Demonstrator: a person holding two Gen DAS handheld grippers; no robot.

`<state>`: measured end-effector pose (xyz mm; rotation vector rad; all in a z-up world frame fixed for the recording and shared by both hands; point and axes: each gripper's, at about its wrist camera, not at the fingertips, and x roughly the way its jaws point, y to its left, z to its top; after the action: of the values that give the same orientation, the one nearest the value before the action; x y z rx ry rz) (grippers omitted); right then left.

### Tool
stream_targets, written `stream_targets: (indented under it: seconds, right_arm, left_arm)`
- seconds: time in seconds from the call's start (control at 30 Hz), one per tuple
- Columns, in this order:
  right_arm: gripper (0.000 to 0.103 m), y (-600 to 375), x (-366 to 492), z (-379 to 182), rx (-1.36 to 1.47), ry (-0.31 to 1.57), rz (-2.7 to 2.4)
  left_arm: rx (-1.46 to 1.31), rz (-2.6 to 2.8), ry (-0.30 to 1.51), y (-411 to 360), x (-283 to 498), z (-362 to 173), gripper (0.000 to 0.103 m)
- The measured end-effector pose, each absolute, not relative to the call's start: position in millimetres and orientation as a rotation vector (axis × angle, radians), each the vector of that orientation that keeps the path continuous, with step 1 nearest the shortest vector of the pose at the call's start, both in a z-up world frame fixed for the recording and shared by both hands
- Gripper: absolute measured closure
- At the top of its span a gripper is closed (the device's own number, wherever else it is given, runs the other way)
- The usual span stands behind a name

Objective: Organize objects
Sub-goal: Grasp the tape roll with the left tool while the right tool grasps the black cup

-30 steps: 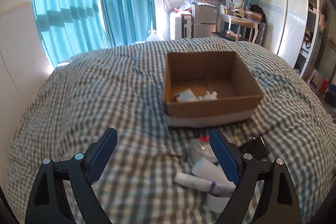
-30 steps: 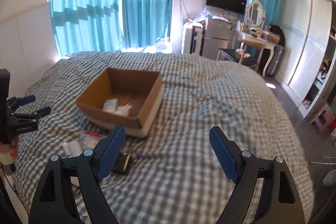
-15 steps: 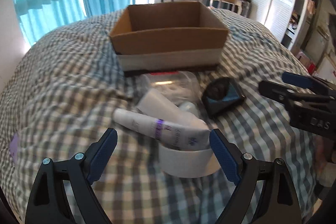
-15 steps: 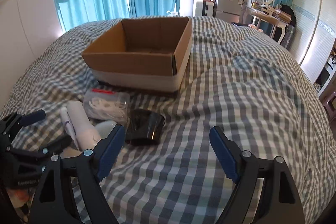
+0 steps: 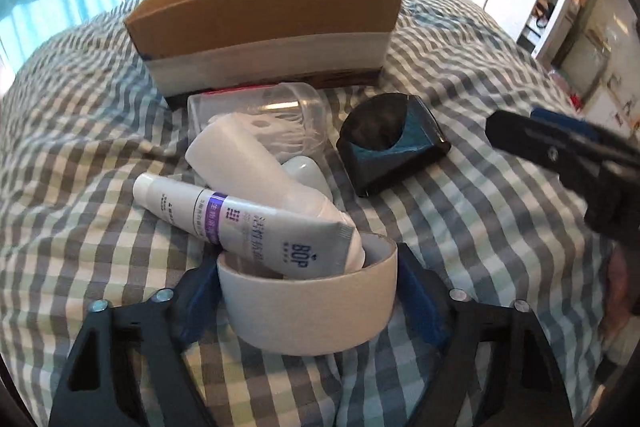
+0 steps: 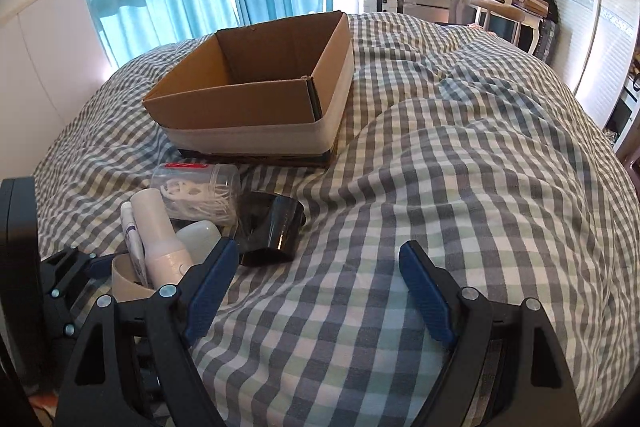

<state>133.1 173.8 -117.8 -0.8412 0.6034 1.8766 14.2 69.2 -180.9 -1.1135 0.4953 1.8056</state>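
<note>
Objects for sorting: a small heap on the gingham bedcover [image 5: 100, 155], just in front of an open cardboard box [image 5: 264, 15] with a pale band round its lower wall.

Item 1. Tape roll [image 5: 308, 307], wide, off-white, lying nearest the left wrist camera, hollow upward. Left gripper [image 5: 308, 291] straddles it; its jaws have just been closing, with the roll between them. Blue pads sit at the roll's two sides, right pad [image 5: 420, 303] close against the wall; whether they press cannot be told.

Item 2. White tube [image 5: 240, 219] with purple band and "BOP" print, lying across the roll's rim, crimped end inside the hollow.

Item 3. White bottle [image 5: 256, 167], tilted, neck end dipping into the roll beside the tube.

Item 4. Clear plastic tub [image 5: 280, 115] on its side, red-labelled in the right wrist view, holding white floss picks; touching the box base.

Item 5. Small white rounded case [image 5: 308, 175], partly hidden behind the bottle.

Item 6. Black glossy object [image 5: 392, 143] with a blue-tinted face, just right of the heap, apart from the roll.

Right gripper [image 6: 320, 279]: jaws spread wide, nothing between them but bedcover; left pad [image 6: 208, 291] near the black object, not touching.
</note>
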Motion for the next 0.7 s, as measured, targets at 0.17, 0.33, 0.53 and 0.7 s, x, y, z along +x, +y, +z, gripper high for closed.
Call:
stream_targets:
  seconds: [0.17, 0.33, 0.53, 0.7]
  right_arm:
    - [0.020, 173.9, 134.6, -118.6, -0.840, 0.609, 1.877]
    - [0.020, 174.4, 134.6, -119.2, -0.843, 0.611, 1.874]
    - [0.020, 175.6, 132.5, -120.1, -0.854, 0.606, 1.866]
    - [0.020, 182.8, 124.9, -123.0, -0.885, 0.610, 1.851]
  left_arm:
    - [-1.096, 1.799, 0.507, 61.0, 22.9, -167.3, 0.022]
    - [-1.039, 1.816, 0.490, 42.9, 33.1, -139.2, 0.022]
    - [-0.989, 1.860, 0.411, 31.6, 22.3, -102.5, 0.022]
    - [-0.970, 1.911, 0.358, 29.3, -3.6, -81.3, 0.022]
